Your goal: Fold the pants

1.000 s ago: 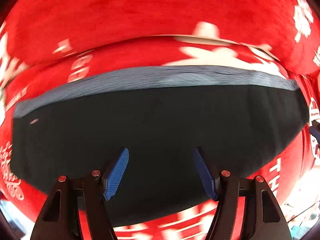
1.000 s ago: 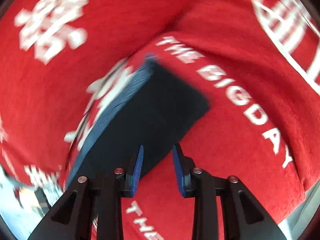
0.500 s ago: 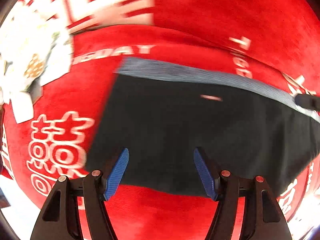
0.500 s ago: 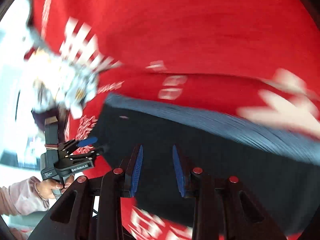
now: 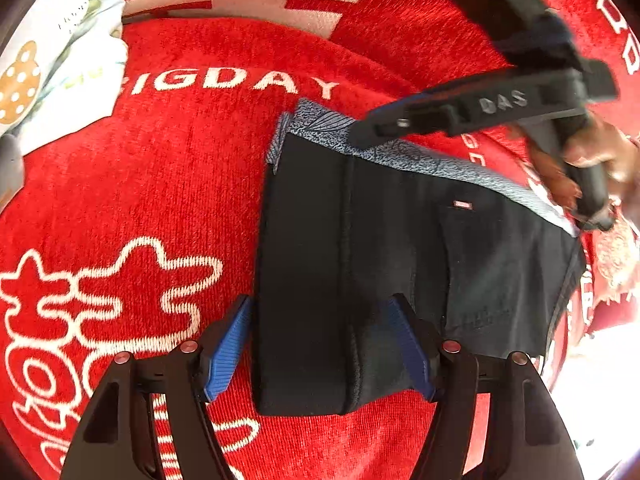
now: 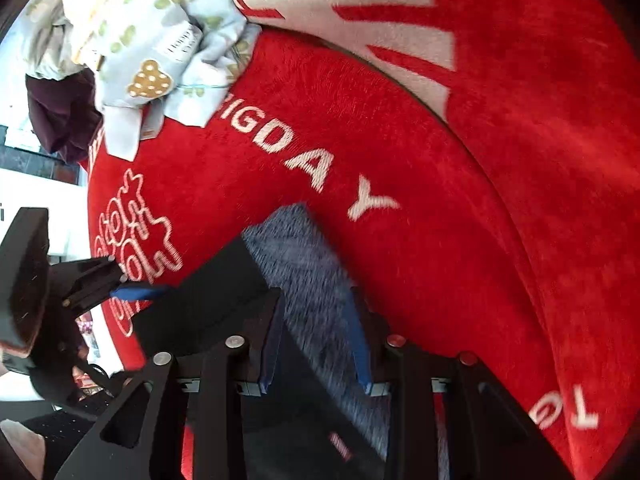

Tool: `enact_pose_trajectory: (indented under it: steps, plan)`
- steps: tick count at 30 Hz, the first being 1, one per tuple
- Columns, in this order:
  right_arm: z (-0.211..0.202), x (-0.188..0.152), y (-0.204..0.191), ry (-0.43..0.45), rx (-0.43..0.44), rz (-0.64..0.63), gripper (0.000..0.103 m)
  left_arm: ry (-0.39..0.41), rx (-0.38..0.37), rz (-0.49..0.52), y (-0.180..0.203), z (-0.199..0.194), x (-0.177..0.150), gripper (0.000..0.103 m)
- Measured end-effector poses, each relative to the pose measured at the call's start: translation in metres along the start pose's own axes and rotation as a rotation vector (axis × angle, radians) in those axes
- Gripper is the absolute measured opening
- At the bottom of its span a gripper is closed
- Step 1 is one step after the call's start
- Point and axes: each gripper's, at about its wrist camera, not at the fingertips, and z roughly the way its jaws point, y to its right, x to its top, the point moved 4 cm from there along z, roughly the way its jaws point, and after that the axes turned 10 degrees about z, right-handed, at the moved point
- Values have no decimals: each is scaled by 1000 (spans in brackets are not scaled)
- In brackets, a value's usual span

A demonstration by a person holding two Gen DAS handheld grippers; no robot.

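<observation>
1. Pants (image 5: 400, 248): dark, with a grey-blue waistband (image 5: 420, 156), lying flat on the red blanket (image 5: 140, 184), just below its white "BIGDAY" lettering. Away at the blanket's far-left corner sits a heap of pale patterned clothes (image 6: 160, 44).

2. Long axis: in the left wrist view the garment runs from its folded left edge, near the lettering, rightward and down toward the blanket's right edge, with the waistband as the far long side.

3. Left gripper (image 5: 320, 344): jaws wide apart, straddling the near-left corner of the pants where the layers look doubled over. One finger stands just off the left edge over blanket, the other over the dark cloth. Nothing is pinched yet.

4. Right gripper (image 6: 316, 344): jaws parted around the waistband, near its left end. The cloth lies between the pads, but motion blur hides whether they press it. I judge it open.

5. The turning relation: both grippers sit at the same short left end, the left on the near corner, the right on the far waistband corner. A next fold would probably carry that end rightward along the long axis.
</observation>
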Motion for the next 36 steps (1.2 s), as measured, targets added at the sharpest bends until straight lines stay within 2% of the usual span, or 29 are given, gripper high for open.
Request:
enact_pose_trajectory:
  steps: [1,3,4,5,6,8,12,14,16,17,18,19,20,22,26,29,32,34,36]
  plan:
    - [4,3,2,-8,7,9,50,10,-11,-1,-3,-2,-2,68]
    - [10,6,3,-40,34,28,50,28,-30,-8,-15,-11,-10,62]
    - [11,6,3,-55,44,36,41,31,-27,-13,-21,-16,-15,56]
    - [10,6,1,-58,42,34,8,31,-27,-16,-24,-18,-17,51]
    - [6,5,-1,-47,17,20,7,33,-29,-24,-28,-21,-19,49]
    - [-7,2,-14,-23,24,-14,7,34,-45,-30,-30,-25,-21,42]
    - [-24,-6,-42,-33,74,-68,7,30,1,-1,-32,-41,-38,42]
    - [-10,-2,-43,-54,40,-67,7,8,70,-12,-33,-46,-46,42]
    - [19,6,-36,-64,-53,-39,7,5,107,-36,-39,-50,-46,42]
    - [29,6,-28,-74,-74,-12,9,14,118,-45,-40,-55,-45,42]
    - [34,8,-21,-53,-56,47,13,31,139,-49,-40,-62,-40,42]
    - [28,9,-16,-12,-36,95,15,47,145,-47,-37,-65,-33,48]
    - [18,6,-13,27,-31,134,26,71,148,-46,-35,-69,-25,59]
    - [1,-6,-7,66,-32,172,32,107,143,-48,-29,-68,-5,67]
    - [-40,-60,22,128,4,333,32,86,173,-44,-9,-42,34,67]
    - [-75,-123,52,199,57,525,32,89,155,-28,20,-36,47,67]
    - [-105,-201,80,260,85,704,32,70,165,21,45,-28,50,67]
    - [-117,-260,96,290,105,844,32,24,174,41,75,-12,46,67]
    - [-120,-319,107,314,144,993,32,-27,199,48,83,5,40,67]
